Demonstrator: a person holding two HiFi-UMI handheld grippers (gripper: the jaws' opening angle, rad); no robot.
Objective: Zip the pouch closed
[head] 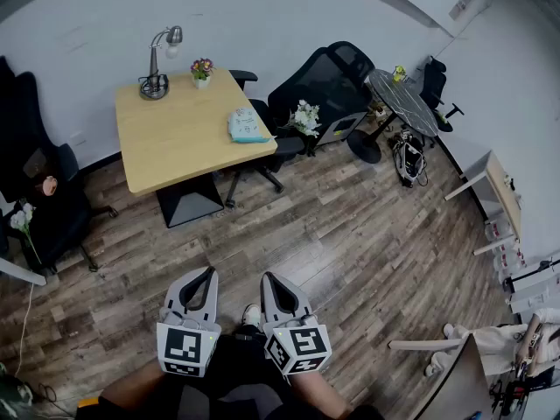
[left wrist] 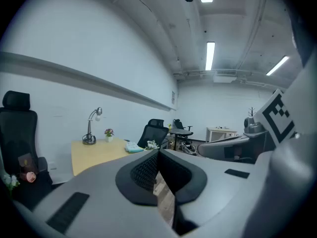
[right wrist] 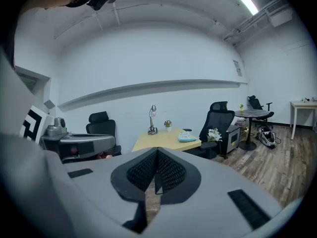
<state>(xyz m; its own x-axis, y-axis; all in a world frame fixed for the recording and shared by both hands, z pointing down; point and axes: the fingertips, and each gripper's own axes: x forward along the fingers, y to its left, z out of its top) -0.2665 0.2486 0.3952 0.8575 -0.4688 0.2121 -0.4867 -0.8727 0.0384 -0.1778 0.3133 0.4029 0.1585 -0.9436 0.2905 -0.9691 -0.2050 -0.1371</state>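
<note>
The light blue pouch (head: pixel 246 126) lies on the right side of a wooden table (head: pixel 171 138), far across the floor from me. It also shows small in the left gripper view, pouch (left wrist: pixel 132 146), and in the right gripper view, pouch (right wrist: pixel 187 137). I cannot make out its zip at this distance. My left gripper (head: pixel 199 275) and right gripper (head: pixel 270 279) are held side by side close to my body, over the wooden floor. Both are shut, the jaws meeting at the tips with nothing between them: left gripper (left wrist: pixel 158 153), right gripper (right wrist: pixel 157 151).
A desk lamp (head: pixel 158 66) and a small flower pot (head: pixel 202 70) stand at the table's far edge. Black office chairs (head: pixel 325 81) with white flowers (head: pixel 305 116) stand to its right, and another chair (head: pixel 35 182) to its left. A round dark table (head: pixel 401 99) is at the back right.
</note>
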